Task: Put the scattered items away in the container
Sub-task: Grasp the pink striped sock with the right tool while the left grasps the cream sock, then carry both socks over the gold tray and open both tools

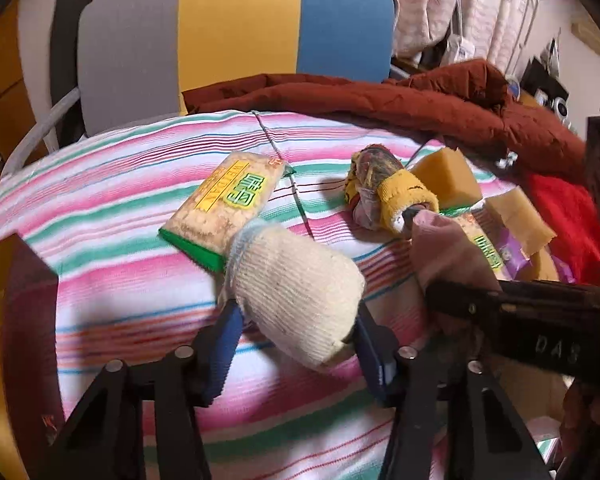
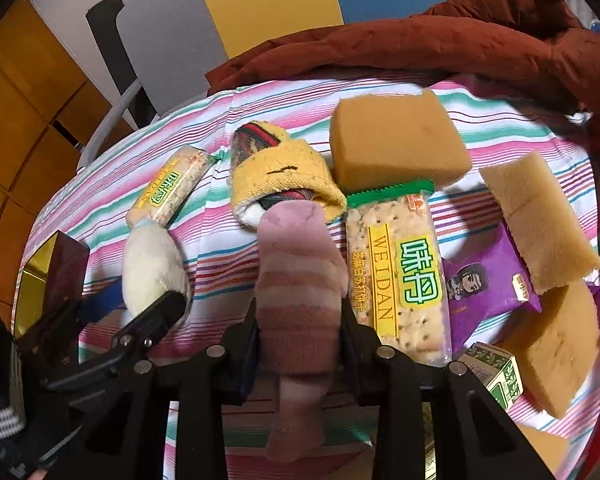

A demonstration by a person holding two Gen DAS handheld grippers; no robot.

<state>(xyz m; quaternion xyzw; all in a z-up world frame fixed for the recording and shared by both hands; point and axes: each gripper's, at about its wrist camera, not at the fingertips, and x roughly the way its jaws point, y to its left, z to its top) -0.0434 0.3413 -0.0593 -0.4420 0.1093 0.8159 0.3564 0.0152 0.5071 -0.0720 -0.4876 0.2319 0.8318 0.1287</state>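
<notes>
Left wrist view: left gripper (image 1: 296, 332) clamped on cream sock roll (image 1: 296, 284), right gripper (image 2: 300, 332) clamped on pink sock (image 2: 300, 276), both prob. lifted off striped bedsheet (image 1: 120, 208) middle for binning; container not visible.

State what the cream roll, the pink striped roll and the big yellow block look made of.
Cream roll: knitted fabric, likely cotton; ribbed stitches show, matte.
Pink striped roll: soft fuzzy knit, likely a sock.
Yellow block: looks like foam sponge; porous matte surface, rounded edges.
</notes>
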